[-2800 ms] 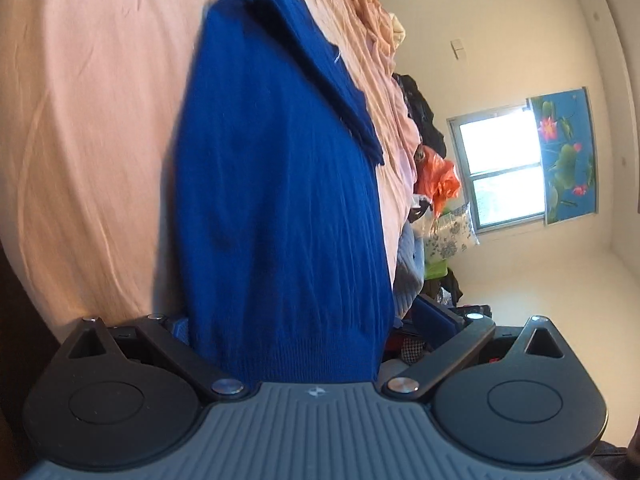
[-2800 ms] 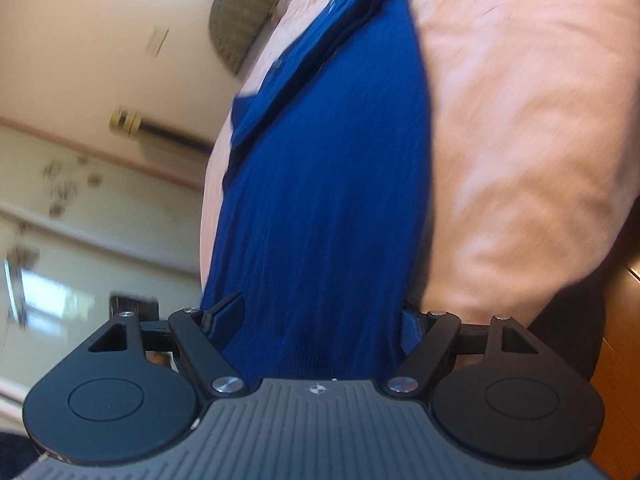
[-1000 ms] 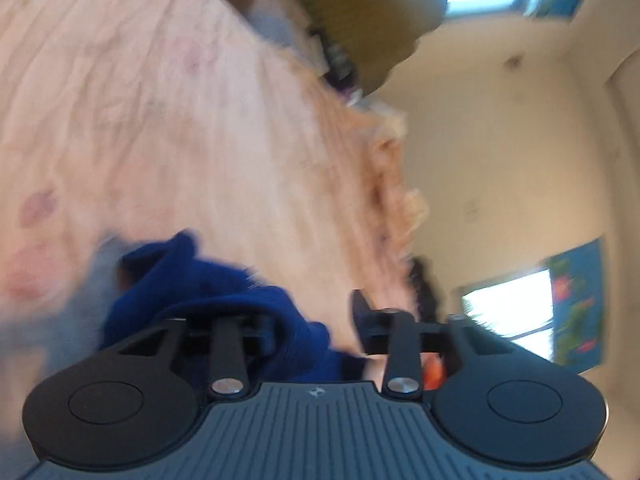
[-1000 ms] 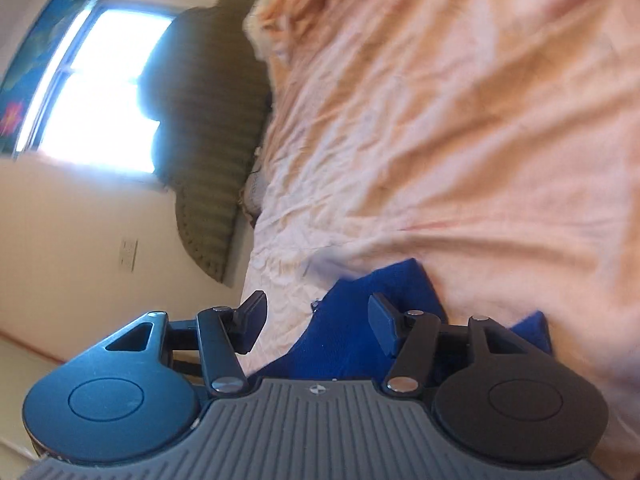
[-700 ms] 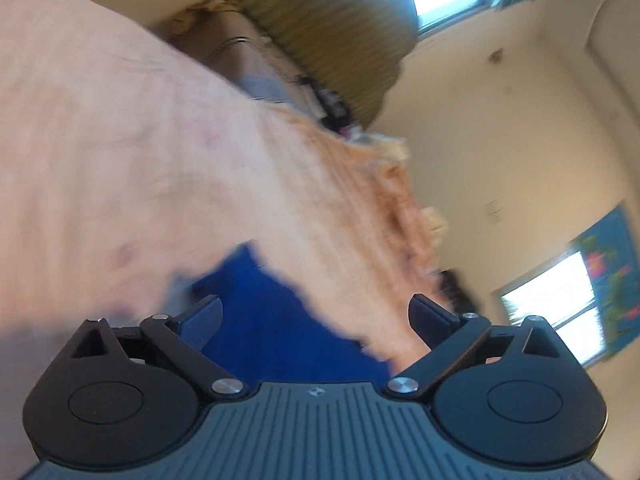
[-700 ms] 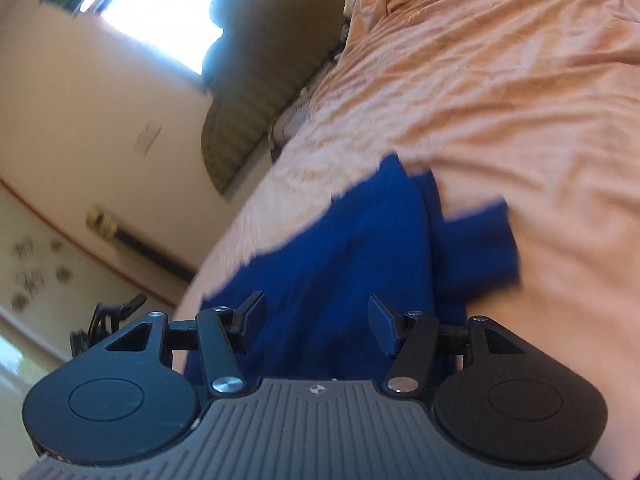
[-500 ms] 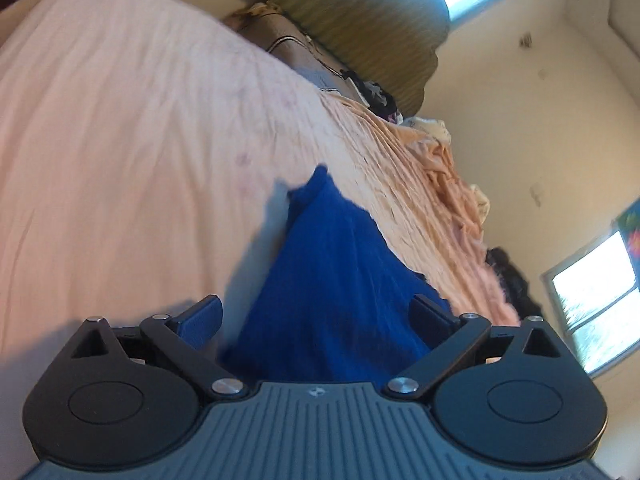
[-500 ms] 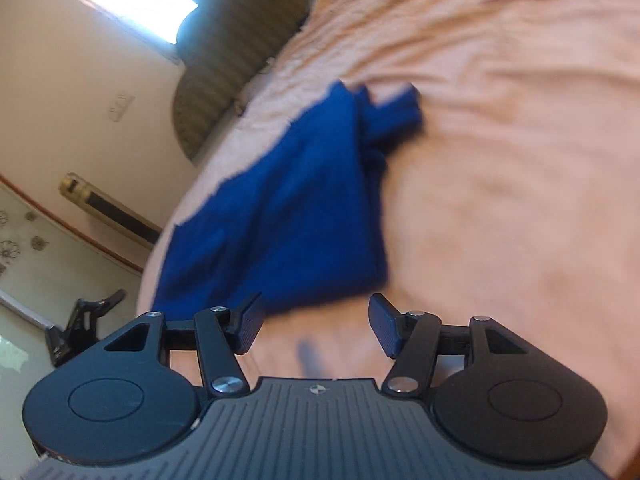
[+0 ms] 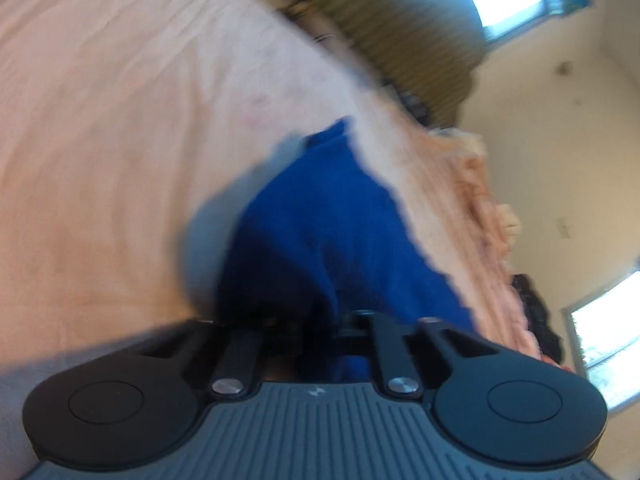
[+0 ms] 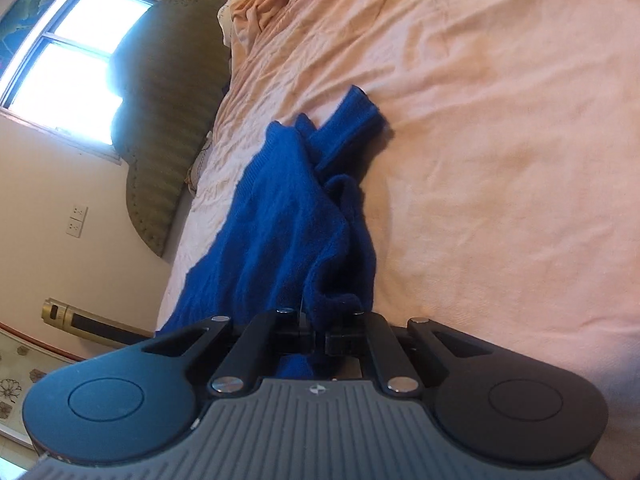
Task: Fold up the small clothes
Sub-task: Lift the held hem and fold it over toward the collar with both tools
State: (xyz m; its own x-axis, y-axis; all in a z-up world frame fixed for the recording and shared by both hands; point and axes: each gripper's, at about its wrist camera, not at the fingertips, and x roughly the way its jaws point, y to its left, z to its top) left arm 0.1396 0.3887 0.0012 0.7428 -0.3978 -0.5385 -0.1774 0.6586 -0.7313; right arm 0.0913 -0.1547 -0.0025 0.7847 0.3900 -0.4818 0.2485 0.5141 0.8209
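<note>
1. The left claw (image 9: 320, 330) is clamped on the near edge of the blue sweater (image 9: 332, 220).
2. The sweater lies crumpled on the peach bedsheet (image 10: 500, 140).
3. The right claw (image 10: 319, 338) pinches another sweater fold.

Sweater (image 10: 288, 216) lies on bed (image 10: 500, 140), headboard (image 10: 168, 128) behind it

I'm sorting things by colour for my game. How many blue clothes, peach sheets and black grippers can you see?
Blue clothes: 1, the blue sweater
Peach sheets: 1, the bedsheet
Black grippers: 2, the left gripper and the right gripper
Total: 4
</note>
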